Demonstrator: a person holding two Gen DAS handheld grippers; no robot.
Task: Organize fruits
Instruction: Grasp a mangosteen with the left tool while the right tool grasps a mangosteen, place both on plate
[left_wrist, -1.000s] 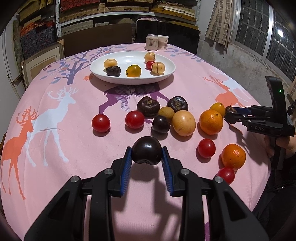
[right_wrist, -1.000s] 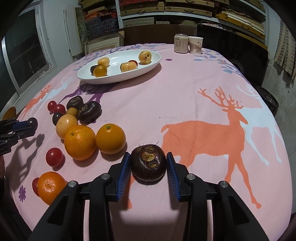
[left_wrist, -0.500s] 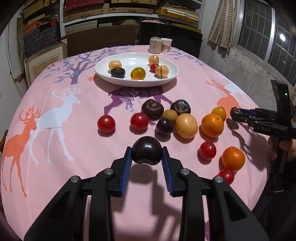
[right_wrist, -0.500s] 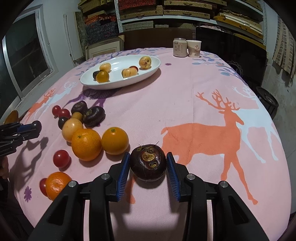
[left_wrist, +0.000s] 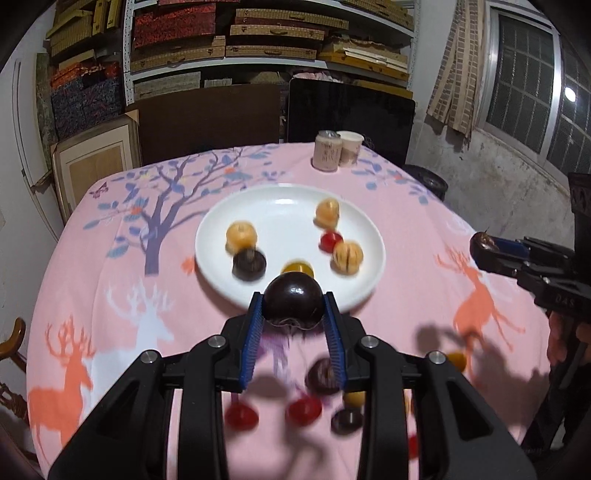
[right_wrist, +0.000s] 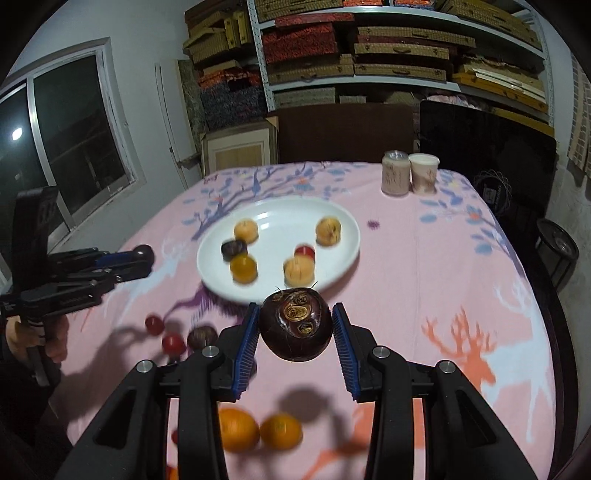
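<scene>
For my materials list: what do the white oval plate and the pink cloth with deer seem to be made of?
White oval plate: probably glazed ceramic, since it is smooth with a bright glare spot; melamine is possible. Pink cloth with deer: printed woven fabric, matte and softly draped.

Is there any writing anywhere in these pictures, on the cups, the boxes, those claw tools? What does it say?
"DAS": raised letters on the black body of the right claw, seen from the left wrist view.
Can at the table's far edge: printed markings, too blurred to read.
Paper cup beside it: markings too blurred to read.
Boxes on the shelves: no readable text.
</scene>
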